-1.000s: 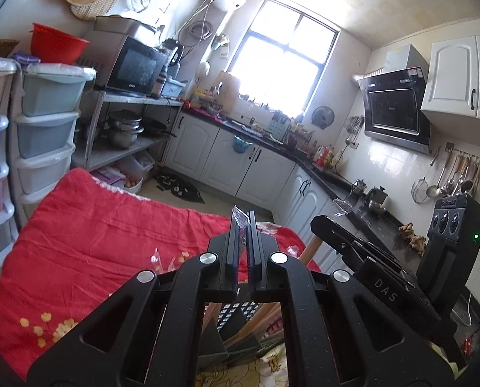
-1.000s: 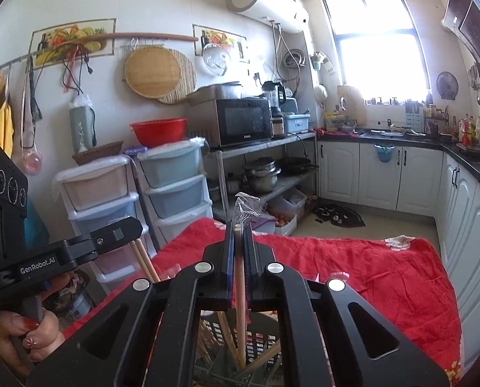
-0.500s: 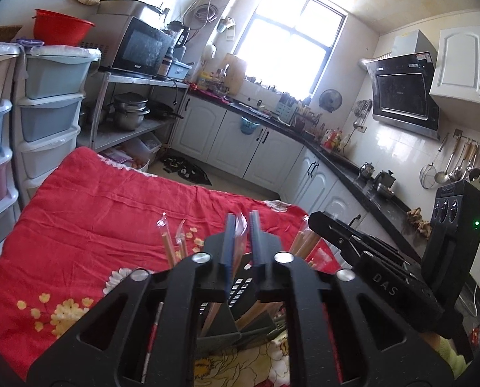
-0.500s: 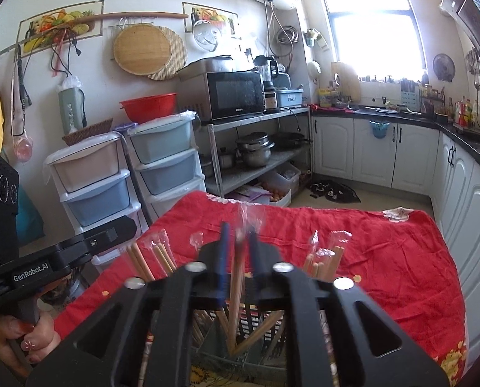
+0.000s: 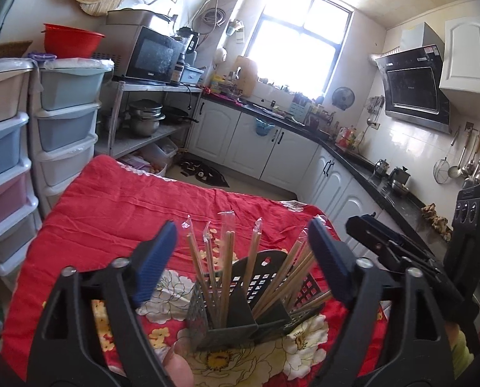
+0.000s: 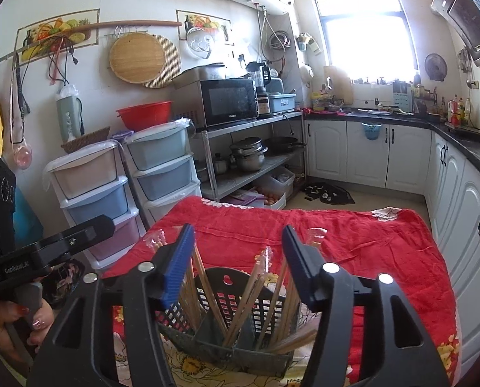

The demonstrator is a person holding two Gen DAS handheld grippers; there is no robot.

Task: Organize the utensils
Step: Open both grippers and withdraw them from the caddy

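So both grippers are wide apart right now, nothing pinched in either one. The left gripper [image 5: 241, 242] hangs over the utensil holder [image 5: 236, 309], blue pads spread on both sides of it, and the right gripper [image 6: 238, 248] is doing the same from its own angle, jaws splayed with the holder [image 6: 230, 325] framed between them. The holder is a dark grey plastic caddy with a perforated grid wall, a taller back panel with a little hanging hole, and dividers splitting it into compartments. It sits on the table, which is covered by a red floral cloth [image 5: 117, 213]. Sticking out of it are wooden chopsticks [image 5: 227, 267], pale brown, most with clear plastic sleeves crinkling at the tops; they lean in all directions, some nearly upright in the left compartment, others fanning out to the right. From the right camera the chopsticks [image 6: 240, 306] cross over each other in the middle section, and one pair lies low, almost flat, along the right rim. Can't tell exactly how many pairs there are.
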